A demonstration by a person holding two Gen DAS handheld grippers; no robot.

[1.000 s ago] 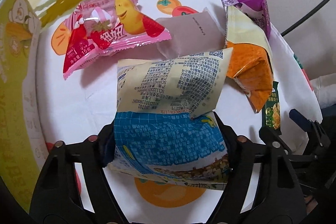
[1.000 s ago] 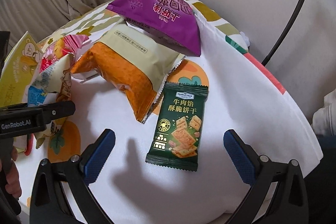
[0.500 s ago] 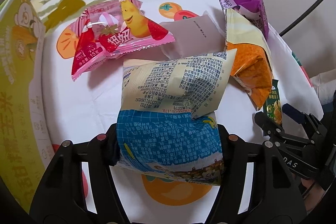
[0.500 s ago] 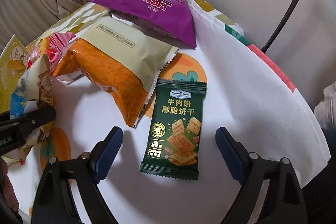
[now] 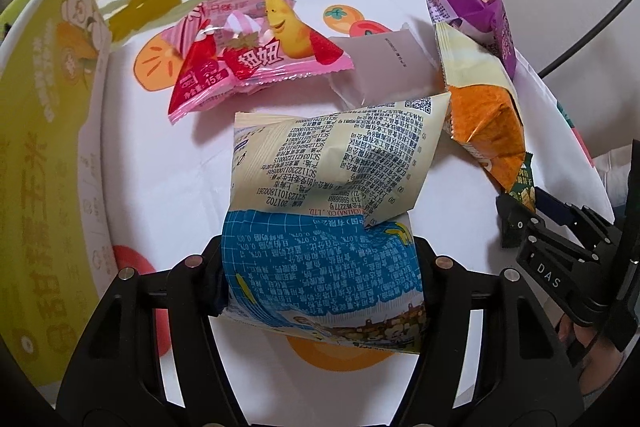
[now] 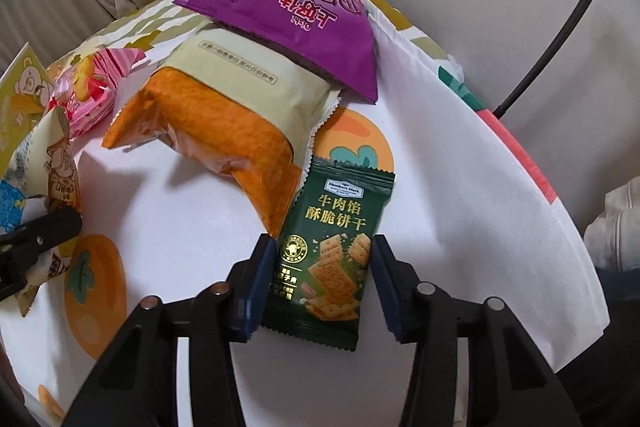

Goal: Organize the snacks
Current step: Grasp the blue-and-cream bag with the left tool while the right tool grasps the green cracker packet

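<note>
My left gripper [image 5: 320, 275] is shut on a blue and cream snack bag [image 5: 328, 203] and holds it above the table. My right gripper [image 6: 322, 283] has its blue pads [image 6: 262, 279] closed against both sides of a dark green cracker packet [image 6: 332, 251] that lies flat on the cloth. An orange and cream bag [image 6: 236, 123] lies just beyond it, with a purple bag [image 6: 288, 11] resting on its far end. A pink strawberry bag [image 5: 256, 51] and a grey sachet [image 5: 384, 63] lie further back in the left wrist view.
A yellow-green cardboard box [image 5: 44, 155] stands along the left side. The table has a white cloth with orange fruit prints [image 6: 180, 227]; its edge drops off at the right [image 6: 520, 211]. A black cable [image 6: 560, 35] runs along the wall.
My right gripper moved forward over the green packet and its jaws closed from wide open onto the packet's sides. My left gripper kept hold of the blue and cream bag and shifted slightly.
</note>
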